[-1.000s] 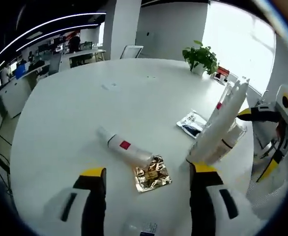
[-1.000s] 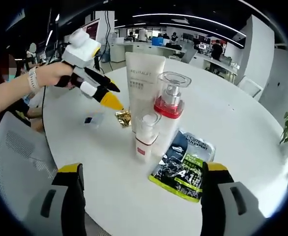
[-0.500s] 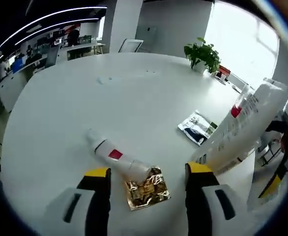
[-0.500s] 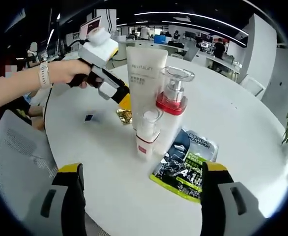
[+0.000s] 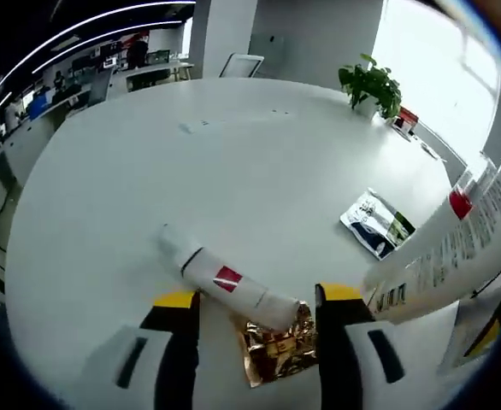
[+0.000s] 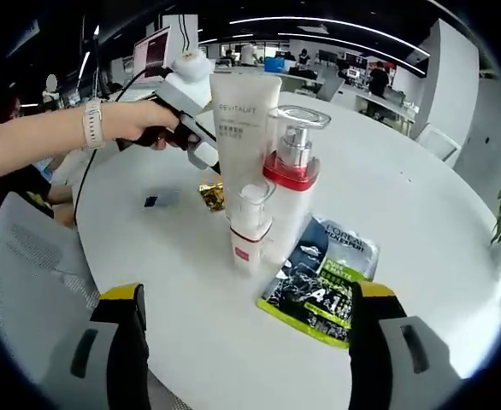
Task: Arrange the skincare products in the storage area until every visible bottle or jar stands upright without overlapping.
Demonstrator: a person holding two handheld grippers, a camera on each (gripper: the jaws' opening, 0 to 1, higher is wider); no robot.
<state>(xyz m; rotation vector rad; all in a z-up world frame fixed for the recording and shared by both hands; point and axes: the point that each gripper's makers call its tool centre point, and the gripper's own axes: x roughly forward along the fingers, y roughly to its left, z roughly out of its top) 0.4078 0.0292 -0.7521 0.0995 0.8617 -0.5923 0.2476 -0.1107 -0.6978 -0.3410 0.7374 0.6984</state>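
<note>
Skincare products: the tall white tube (image 6: 238, 128), pump bottle (image 6: 293, 192) and small bottle (image 6: 247, 232) stand upright at centre of the right gripper view. One white bottle (image 5: 225, 279) lies flat, low centre of the left gripper view, between the open jaws of the left gripper (image 5: 255, 320), beside a gold sachet (image 5: 276, 359); it remains to be stood up. The right gripper (image 6: 244, 316) hangs open and empty.

Bright open office (desks (image 6: 379, 109) behind), potted plant (image 5: 371, 84)

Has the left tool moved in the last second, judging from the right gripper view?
Yes. The left tool has slid from open table beside the white tube to behind it, toward the gold foil sachet.
</note>
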